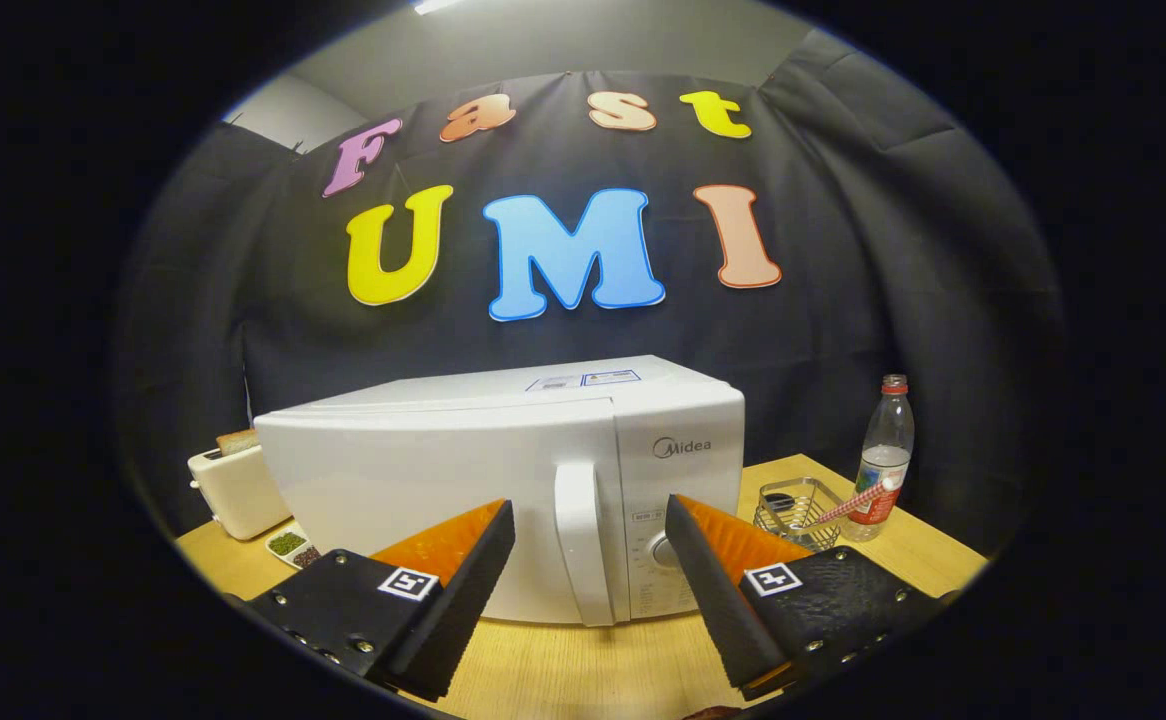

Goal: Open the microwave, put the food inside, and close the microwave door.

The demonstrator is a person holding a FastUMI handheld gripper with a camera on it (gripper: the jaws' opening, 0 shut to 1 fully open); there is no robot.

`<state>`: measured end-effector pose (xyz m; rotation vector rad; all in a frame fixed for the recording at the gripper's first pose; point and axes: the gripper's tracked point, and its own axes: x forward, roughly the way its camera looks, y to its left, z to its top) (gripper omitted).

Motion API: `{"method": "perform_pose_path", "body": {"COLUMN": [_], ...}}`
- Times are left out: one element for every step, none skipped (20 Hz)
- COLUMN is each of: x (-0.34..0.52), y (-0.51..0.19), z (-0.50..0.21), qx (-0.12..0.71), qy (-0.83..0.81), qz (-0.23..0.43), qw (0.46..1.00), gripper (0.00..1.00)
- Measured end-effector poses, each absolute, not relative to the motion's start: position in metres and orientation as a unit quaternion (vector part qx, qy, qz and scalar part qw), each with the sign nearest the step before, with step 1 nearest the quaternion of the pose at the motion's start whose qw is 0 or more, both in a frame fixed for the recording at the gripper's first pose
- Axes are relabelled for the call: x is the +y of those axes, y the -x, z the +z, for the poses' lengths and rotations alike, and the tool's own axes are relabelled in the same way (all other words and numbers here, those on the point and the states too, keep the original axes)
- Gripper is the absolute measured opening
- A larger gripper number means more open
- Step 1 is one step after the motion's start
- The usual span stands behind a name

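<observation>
Though shut, microwave (503,470) between spread claw (591,520) fingers

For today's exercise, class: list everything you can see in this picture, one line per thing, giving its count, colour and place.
microwave: one, white, door shut, on the table just ahead of the fingers
door handle: one, white, upright, in line with the gap between the fingers
toaster: one, cream, left of the microwave, bread in its slot
small dish: one, white, two compartments with green and dark food, in front of the toaster
wire basket: one, silver, right of the microwave
striped straw: one, red and white, leaning from the basket toward the bottle
bottle: one, clear with red cap and label, right of the basket
table: one, light wood
hand-held gripper: one, fingers open, touching nothing
</observation>
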<state>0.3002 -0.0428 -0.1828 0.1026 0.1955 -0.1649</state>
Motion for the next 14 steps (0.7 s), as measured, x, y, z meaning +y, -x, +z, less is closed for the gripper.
{"method": "perform_pose_path", "body": {"x": [-0.046,-0.05,-0.045,-0.043,-0.044,-0.043,-0.041,-0.037,-0.027,-0.034,-0.029,-0.036,-0.036,-0.035], "y": [-0.306,-0.312,-0.314,-0.318,-0.316,-0.315,-0.313,-0.315,-0.315,-0.312,-0.297,-0.313,-0.313,-0.311], "z": [-0.187,-0.194,-0.197,-0.198,-0.196,-0.194,-0.193,-0.197,-0.202,-0.201,-0.193,-0.202,-0.202,-0.202], "qx": [0.1,0.104,0.109,0.099,0.096,0.088,0.087,0.091,0.102,0.103,0.102,0.105,0.108,0.109], "qy": [-0.049,-0.048,-0.057,-0.063,-0.05,-0.035,-0.025,-0.019,-0.025,-0.009,-0.012,-0.017,-0.025,-0.036], "qz": [-0.086,-0.091,-0.072,-0.072,-0.074,-0.073,-0.075,-0.072,-0.057,-0.076,-0.089,-0.084,-0.078,-0.076], "qw": [0.99,0.989,0.99,0.99,0.991,0.993,0.993,0.993,0.993,0.992,0.991,0.991,0.991,0.99], "gripper": [0.96,0.96,0.96,0.94,0.88,0.88,0.71,0.58,0.46,0.46,0.24,0.23,0.23,0.23]}}
